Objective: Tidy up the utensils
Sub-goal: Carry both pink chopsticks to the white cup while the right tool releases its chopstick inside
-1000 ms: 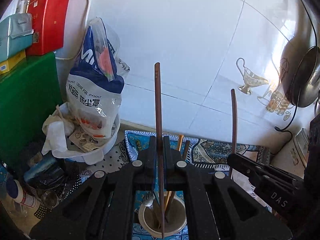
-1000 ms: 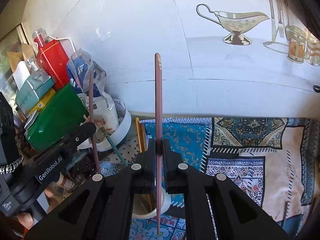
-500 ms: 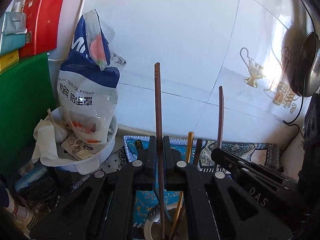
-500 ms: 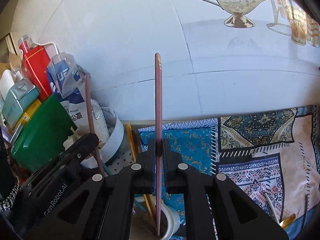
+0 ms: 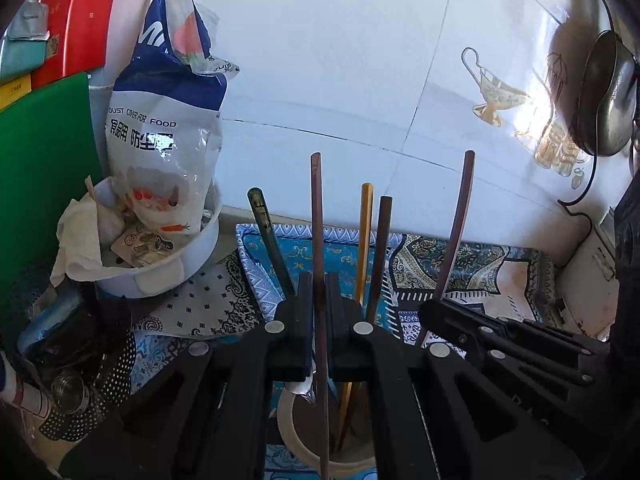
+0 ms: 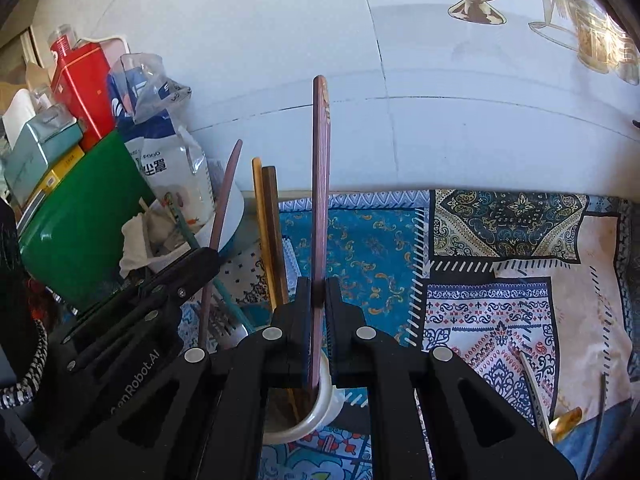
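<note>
While both tools are clamped tight, each holds one dark chopstick upright: the left tool (image 5: 318, 300) pinches a brown chopstick (image 5: 317, 216) at the lower centre of its frame, and the right tool (image 6: 319, 300) pinches a reddish chopstick (image 6: 321, 184) likewise. Below each, at the bottom centre, the lower ends reach into a white cup (image 5: 292, 420) that stands on the patterned cloth (image 6: 500, 280) of the bench. More chopsticks (image 5: 366, 240) stand in that cup. A gold spoon (image 6: 566, 426) lies at the lower right of the right view
</note>
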Tool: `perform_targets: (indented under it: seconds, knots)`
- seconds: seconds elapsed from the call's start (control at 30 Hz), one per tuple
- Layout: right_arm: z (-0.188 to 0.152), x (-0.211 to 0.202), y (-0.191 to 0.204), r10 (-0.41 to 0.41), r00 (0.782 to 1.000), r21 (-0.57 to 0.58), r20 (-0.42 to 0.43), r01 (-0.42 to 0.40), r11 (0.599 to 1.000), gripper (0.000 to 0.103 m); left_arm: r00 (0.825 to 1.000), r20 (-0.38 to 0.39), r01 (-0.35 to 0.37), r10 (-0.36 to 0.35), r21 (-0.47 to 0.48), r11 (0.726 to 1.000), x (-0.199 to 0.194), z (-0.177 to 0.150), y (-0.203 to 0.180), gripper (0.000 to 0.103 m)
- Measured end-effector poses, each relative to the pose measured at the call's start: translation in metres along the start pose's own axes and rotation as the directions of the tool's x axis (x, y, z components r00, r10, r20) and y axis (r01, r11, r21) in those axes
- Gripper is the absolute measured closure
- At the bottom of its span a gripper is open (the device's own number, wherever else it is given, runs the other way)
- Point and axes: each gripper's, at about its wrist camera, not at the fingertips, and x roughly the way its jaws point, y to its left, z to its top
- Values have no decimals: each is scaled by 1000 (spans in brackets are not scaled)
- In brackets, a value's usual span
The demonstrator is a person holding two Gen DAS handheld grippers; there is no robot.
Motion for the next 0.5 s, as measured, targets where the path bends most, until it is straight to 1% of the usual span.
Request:
perform_targets:
  seconds: [0.17, 0.27, 0.43, 0.5]
  knots:
    - [-5, 2, 1, 20, 998, -24, -55, -21, 999, 97, 999, 38, -6, 7, -15, 1000, -14, 12, 2, 100]
    - [-8, 3, 1, 23, 996, -40, -91, -26, 999, 97, 998, 58, 4, -2, -32, 999, -16, 21, 4, 100]
    - [-11, -7, -4, 39, 993, -53, -114, -45, 998, 97, 995, 100, 7, -4, -32, 999, -4, 31, -3, 100]
    - [-12, -11, -5, 30, 992, -65, -119, -38, 997, 97, 994, 107, 8, -3, -40, 999, 2, 32, -4, 100]
